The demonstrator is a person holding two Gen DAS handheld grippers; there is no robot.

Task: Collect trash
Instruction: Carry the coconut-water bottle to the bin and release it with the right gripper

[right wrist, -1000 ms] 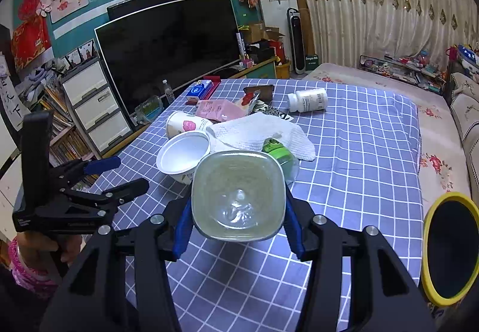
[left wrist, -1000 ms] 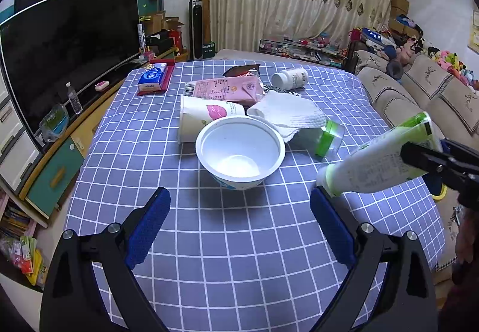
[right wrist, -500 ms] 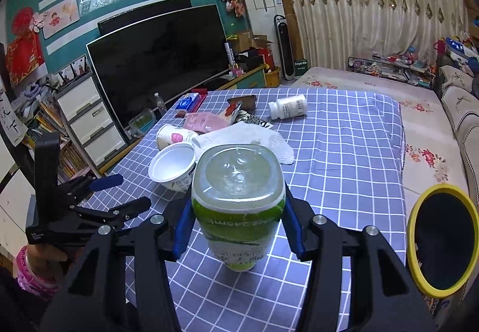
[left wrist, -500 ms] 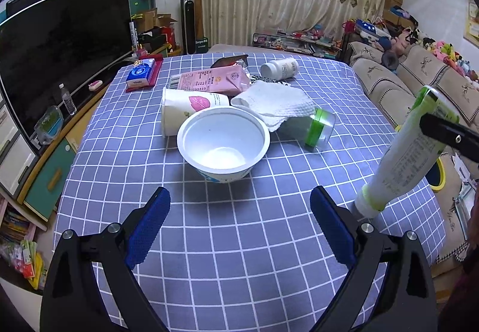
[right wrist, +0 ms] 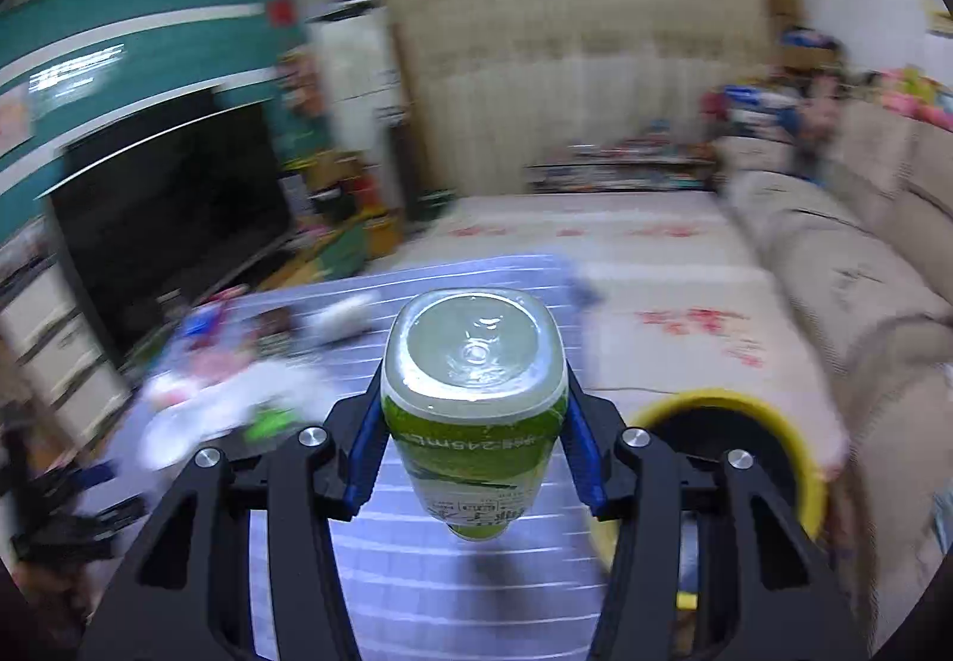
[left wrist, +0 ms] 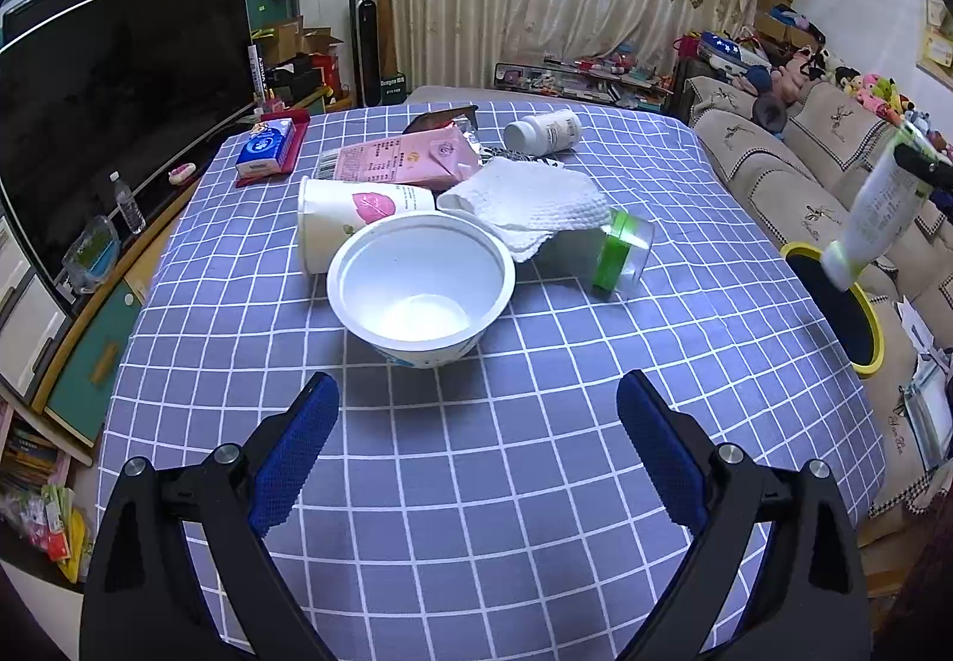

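Green bottle [right wrist: 473,411] in R gripper [right wrist: 473,452]

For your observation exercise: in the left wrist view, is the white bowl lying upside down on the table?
No, the white bowl sits upright, its open mouth facing up and its empty inside visible.

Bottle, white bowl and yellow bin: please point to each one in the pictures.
bottle [right wrist: 476,423], right wrist view, on its green label.
white bowl [left wrist: 417,280], left wrist view, on its inner wall.
yellow bin [left wrist: 871,339], left wrist view, on its rim.
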